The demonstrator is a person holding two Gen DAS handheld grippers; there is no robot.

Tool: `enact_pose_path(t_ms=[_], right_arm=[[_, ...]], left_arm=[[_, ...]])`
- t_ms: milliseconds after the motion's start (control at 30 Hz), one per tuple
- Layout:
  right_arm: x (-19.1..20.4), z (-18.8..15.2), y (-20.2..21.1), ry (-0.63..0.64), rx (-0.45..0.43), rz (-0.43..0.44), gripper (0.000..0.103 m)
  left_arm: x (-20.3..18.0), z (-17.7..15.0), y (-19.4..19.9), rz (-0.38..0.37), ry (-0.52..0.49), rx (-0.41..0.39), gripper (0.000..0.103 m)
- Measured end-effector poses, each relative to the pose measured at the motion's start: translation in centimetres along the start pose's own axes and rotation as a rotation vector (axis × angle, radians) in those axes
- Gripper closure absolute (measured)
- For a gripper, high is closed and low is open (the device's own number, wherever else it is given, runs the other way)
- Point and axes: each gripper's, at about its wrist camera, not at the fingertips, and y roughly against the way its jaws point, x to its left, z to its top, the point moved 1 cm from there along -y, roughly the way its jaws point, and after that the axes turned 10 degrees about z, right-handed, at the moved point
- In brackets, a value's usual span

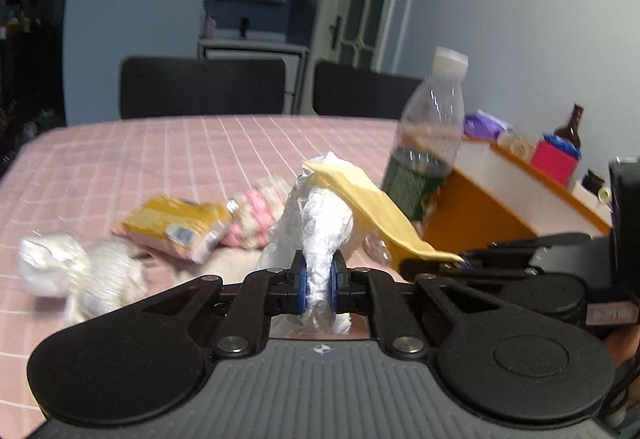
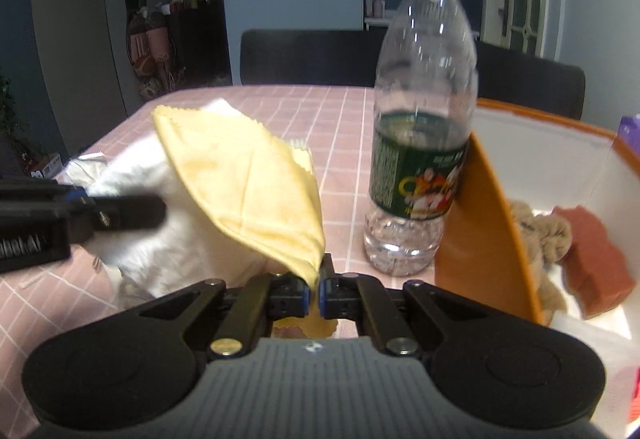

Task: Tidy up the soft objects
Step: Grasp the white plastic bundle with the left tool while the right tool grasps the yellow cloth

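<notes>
My left gripper [image 1: 319, 279] is shut on a crinkled clear plastic bag [image 1: 316, 227] holding something white, lifted above the pink checked table. My right gripper [image 2: 315, 297] is shut on a corner of a yellow cloth [image 2: 244, 179] that comes out of that bag [image 2: 140, 215]; the cloth [image 1: 372, 207] stretches from the bag to the right gripper [image 1: 464, 261]. The left gripper [image 2: 84, 199] shows at the left of the right wrist view. An orange-rimmed white bin [image 2: 492, 199] at the right holds a brown plush [image 2: 540, 235] and a red sponge [image 2: 592, 259].
A plastic water bottle [image 2: 420, 111] stands against the bin's left wall [image 1: 472, 215]. On the table [image 1: 160, 143] lie a yellow packet [image 1: 176, 227], a pink and white soft item [image 1: 252, 215] and a white wrapped bundle [image 1: 76, 271]. Dark chairs [image 1: 200, 87] stand behind.
</notes>
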Motion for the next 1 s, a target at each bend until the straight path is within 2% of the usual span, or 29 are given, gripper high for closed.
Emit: enact_pose_path(t_ms=[167,300,433,567,667,833,1000], right_arm=[[0.3,0.4,3.1,0.0,-0.039,0.032,0.102],[-0.1,0.9,5.9,-0.048,-0.057,0.103,0.102],[-0.7,1.1,9.0,-0.096,-0.07,0.147,0.102],[-1.7,1.4,11.8,-0.111,-0.082,0.155,0.102],[-2.5,1.8,14.2,-0.095,-0.098,0.123,0.102],[-4.4,2.5,18.0,-0.079,-0.129,0.038,0.102],[-7.6,3.3,19.9,-0.061,-0.145,-0.088,0.102]], left_arm=[[0.4,1.2,3.0,0.054,0.009,-0.06,0.092],[0.3,1.4,5.2,0.089,0.02,-0.1,0.092],[0.0,1.6,7.0,0.088,0.029,-0.132,0.092],[-1.9,1.7,8.7,0.032,-0.001,-0.159,0.092],[-3.9,1.9,9.8,-0.027,-0.034,-0.183,0.092],[-7.7,2.7,10.0,-0.142,-0.1,-0.203,0.092],[-11.5,3.7,8.8,-0.26,-0.138,-0.194,0.092]])
